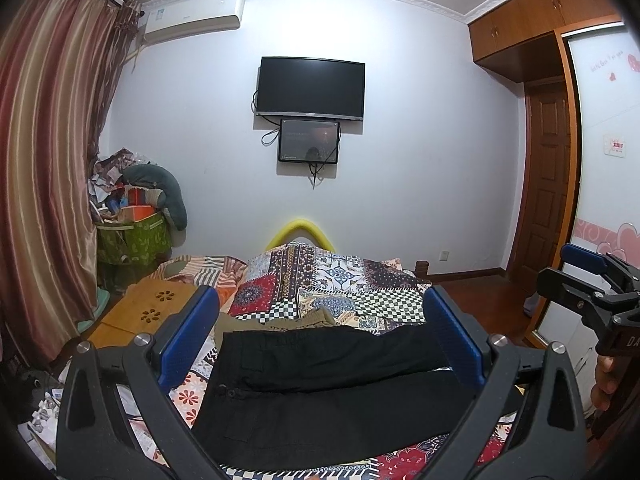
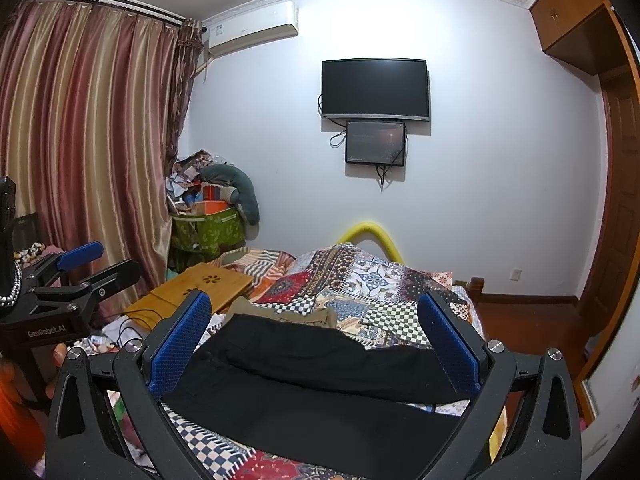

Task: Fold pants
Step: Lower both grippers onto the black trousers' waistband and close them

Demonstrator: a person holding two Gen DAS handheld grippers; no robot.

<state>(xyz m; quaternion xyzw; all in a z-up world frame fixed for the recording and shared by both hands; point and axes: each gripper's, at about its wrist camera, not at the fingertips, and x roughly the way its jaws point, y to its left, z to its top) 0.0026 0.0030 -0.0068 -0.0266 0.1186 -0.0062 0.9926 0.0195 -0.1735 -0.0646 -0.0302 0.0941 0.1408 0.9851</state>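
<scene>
Both grippers, left gripper and right gripper, hover spread wide above the black pants, which lie flat across the bed, likely poised for a first fold.

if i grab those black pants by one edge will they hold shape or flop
Likely flop: the pants lie limp, creased and draped flat over the quilt. They look thick with stitched pockets, so probably heavy enough to sag. The patterned quilt may grip them, so dragging could bunch both.
</scene>
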